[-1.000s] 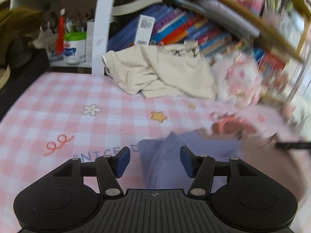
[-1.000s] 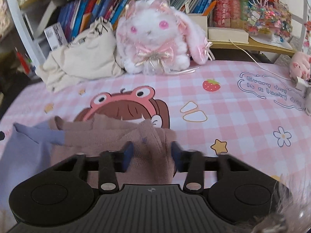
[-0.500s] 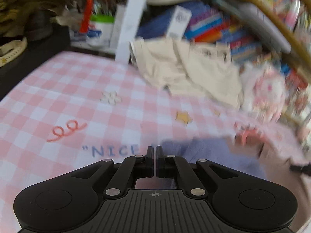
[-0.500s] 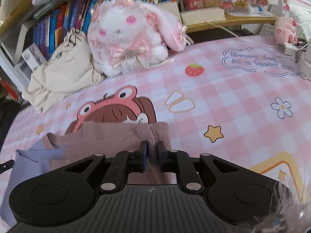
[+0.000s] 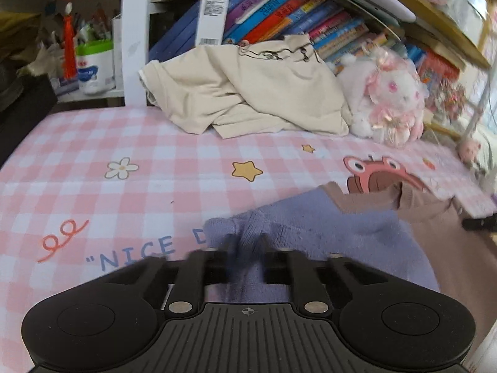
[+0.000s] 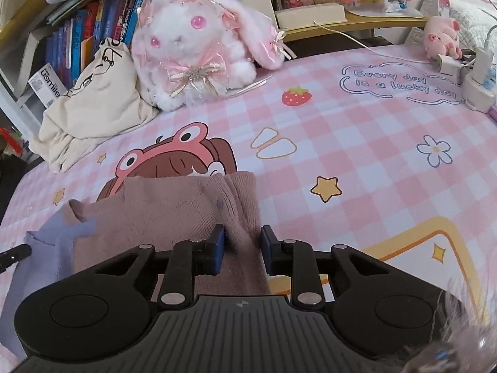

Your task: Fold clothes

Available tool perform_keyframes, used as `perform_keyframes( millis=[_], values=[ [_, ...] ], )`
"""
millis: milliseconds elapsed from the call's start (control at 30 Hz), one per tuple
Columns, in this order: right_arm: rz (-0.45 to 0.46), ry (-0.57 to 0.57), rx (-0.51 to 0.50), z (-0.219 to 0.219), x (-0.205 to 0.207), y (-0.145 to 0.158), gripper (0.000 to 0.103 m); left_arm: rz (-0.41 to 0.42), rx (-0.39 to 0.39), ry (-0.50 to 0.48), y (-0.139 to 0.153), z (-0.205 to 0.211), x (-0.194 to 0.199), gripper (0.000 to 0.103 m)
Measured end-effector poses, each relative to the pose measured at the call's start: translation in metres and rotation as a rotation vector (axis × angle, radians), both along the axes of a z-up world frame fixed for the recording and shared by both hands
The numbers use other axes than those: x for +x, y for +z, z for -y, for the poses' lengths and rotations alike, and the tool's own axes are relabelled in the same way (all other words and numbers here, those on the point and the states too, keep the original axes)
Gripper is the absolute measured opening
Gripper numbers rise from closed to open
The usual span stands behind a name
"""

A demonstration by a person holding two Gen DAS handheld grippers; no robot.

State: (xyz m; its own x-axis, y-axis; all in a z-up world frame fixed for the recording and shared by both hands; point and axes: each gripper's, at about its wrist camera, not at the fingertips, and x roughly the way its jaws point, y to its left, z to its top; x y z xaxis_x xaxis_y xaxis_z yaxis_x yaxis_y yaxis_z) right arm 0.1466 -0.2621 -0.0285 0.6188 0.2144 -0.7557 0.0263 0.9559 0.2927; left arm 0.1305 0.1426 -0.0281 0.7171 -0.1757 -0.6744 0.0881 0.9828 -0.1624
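Observation:
A knit garment lies bunched on the pink checked cloth (image 5: 155,161); its lavender part (image 5: 326,227) is on the left and its mauve part (image 6: 174,205) on the right. My left gripper (image 5: 247,248) is blurred and partly open, with a raised lavender fold between its fingers. My right gripper (image 6: 242,242) is open, its blue pads either side of a mauve ridge. The right gripper's black tip (image 5: 478,222) shows at the edge of the left wrist view, and the left gripper's tip (image 6: 15,253) shows in the right wrist view.
A crumpled beige garment (image 5: 248,93) and a white-pink plush rabbit (image 6: 198,49) sit at the back against a shelf of books (image 5: 279,9). A white post (image 5: 135,31) stands back left. A pink pig toy (image 6: 441,35) and chargers with cable (image 6: 475,77) are far right.
Both grippers were open a second ago, shut on the knit garment half a second ago, and have now opened again. The garment lies a little flatter and farther forward.

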Motion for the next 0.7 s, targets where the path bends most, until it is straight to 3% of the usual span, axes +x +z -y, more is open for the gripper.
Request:
perform_keyframes(
  millis=[400,500,633,667,700],
  values=[
    [-0.010,-0.015,-0.007,-0.003,0.000,-0.003,0.024,0.021,-0.058,0.053,0.004,-0.012,-0.002,0.003],
    [-0.013,-0.005,-0.030,-0.006,0.001,-0.002,0.024,0.021,-0.025,0.048,-0.006,-0.008,0.000,0.005],
    [-0.015,-0.001,-0.050,-0.008,0.002,0.000,0.024,0.011,-0.011,0.049,-0.005,-0.008,-0.001,0.011],
    [-0.015,0.000,-0.057,-0.009,0.002,0.000,0.024,0.006,-0.013,0.054,-0.004,-0.009,-0.002,0.015],
    [-0.013,0.001,-0.067,-0.010,0.001,0.002,0.025,0.002,-0.008,0.065,-0.002,-0.009,-0.003,0.026]
  ],
)
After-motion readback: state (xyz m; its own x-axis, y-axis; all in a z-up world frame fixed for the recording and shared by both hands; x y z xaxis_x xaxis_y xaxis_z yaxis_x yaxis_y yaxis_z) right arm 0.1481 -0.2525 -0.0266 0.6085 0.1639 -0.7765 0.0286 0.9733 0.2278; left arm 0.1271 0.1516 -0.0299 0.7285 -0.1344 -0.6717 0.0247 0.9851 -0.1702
